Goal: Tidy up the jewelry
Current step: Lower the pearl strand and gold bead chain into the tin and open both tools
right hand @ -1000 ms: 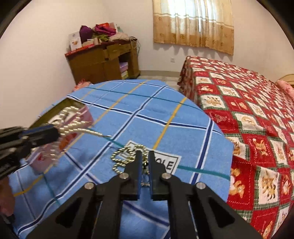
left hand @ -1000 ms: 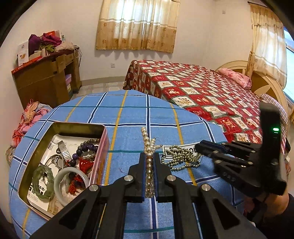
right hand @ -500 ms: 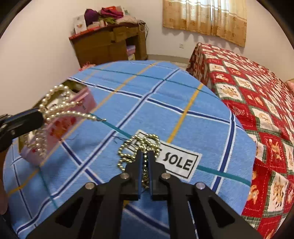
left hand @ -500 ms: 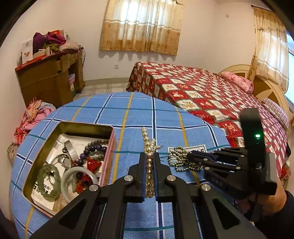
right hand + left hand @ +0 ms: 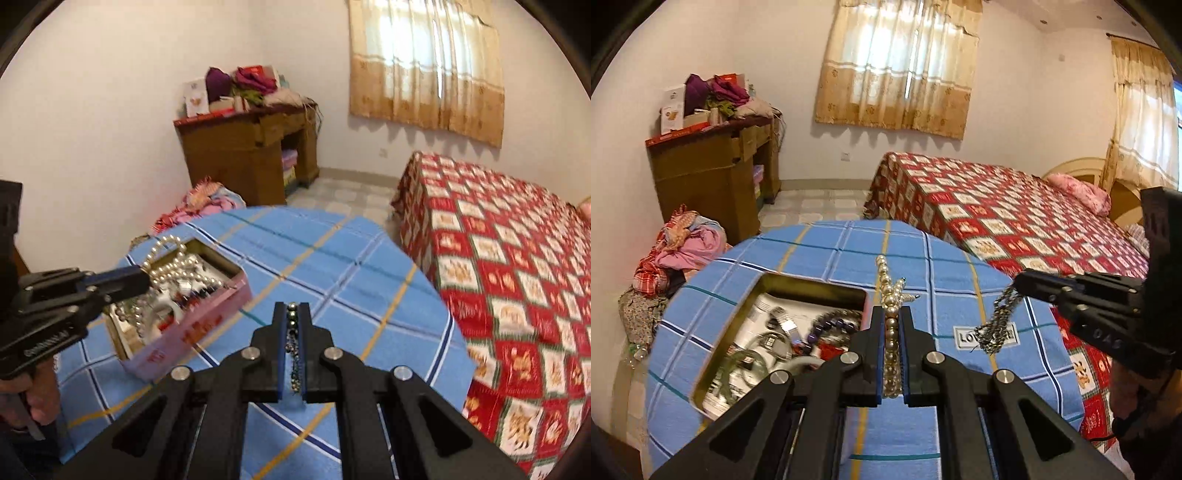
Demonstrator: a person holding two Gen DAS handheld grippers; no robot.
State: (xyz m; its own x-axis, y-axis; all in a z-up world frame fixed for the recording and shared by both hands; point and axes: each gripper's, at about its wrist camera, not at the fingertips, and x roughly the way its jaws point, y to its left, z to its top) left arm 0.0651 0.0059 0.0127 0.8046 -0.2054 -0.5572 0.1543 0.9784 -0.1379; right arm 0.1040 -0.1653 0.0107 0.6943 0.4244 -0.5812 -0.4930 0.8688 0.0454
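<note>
My left gripper [image 5: 891,314] is shut on a cream pearl necklace [image 5: 888,284], held above the blue checked table; in the right wrist view the necklace [image 5: 170,258] loops out of that gripper [image 5: 146,278] over the tin. My right gripper [image 5: 292,308] is shut on a dark bead chain [image 5: 293,347]; in the left wrist view the chain [image 5: 997,325] dangles from its tips [image 5: 1017,286] above the table. An open tin box [image 5: 713,350] with pink sides [image 5: 192,332] holds bangles, dark beads and other jewelry.
The round table [image 5: 942,269] has a blue checked cloth with a white label [image 5: 984,336]. A bed with a red patterned cover [image 5: 1015,218] stands right. A wooden desk [image 5: 713,173] and a clothes pile [image 5: 676,251] are at the left wall.
My right gripper has lifted the bead chain off the table and it now hangs in the air. Both grippers have risen; the left one still holds the pearls near the tin.
</note>
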